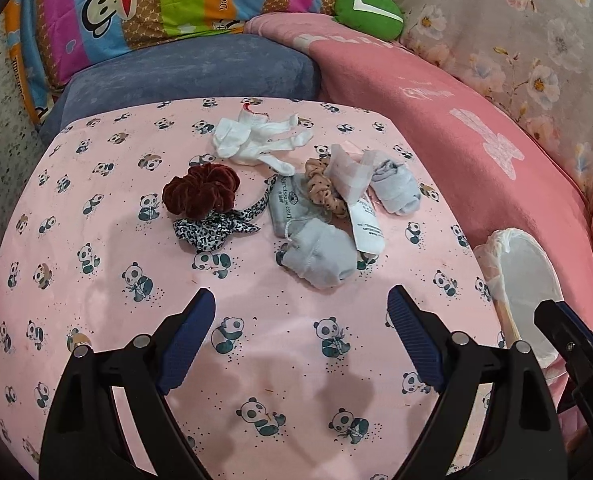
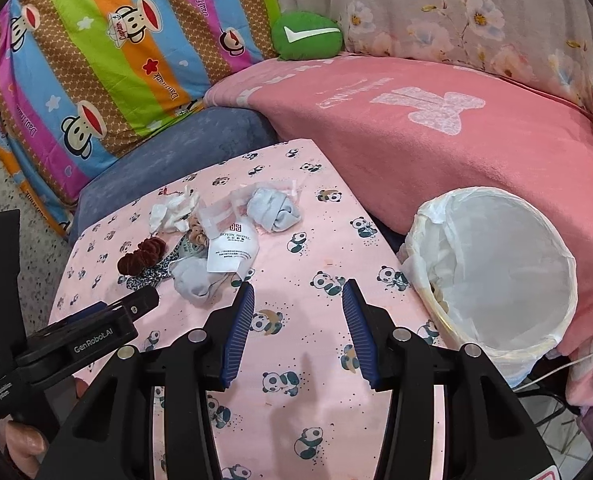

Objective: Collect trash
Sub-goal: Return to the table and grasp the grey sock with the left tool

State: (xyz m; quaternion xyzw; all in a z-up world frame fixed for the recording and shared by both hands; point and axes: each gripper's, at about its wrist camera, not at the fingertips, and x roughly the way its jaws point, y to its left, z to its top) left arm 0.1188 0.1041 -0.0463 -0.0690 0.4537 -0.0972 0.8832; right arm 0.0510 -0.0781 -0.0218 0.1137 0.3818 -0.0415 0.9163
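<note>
Both grippers hang over a pink panda-print cloth (image 1: 96, 280) with nothing between their fingers — the left gripper (image 1: 301, 336) spread wide, the right gripper (image 2: 298, 330) parted about halfway. In the left wrist view, at twelve o'clock from the left gripper, lies a small heap: a white hotel packet (image 1: 366, 222) resting on grey socks (image 1: 320, 256), a tan scrunchie (image 1: 323, 190), a dark red scrunchie (image 1: 202, 196) and white socks (image 1: 256, 140). The bin (image 2: 492, 276), lined with a white bag, stands at two o'clock from the right gripper — off the cloth's edge, against a pink blanket (image 2: 436, 152).
</note>
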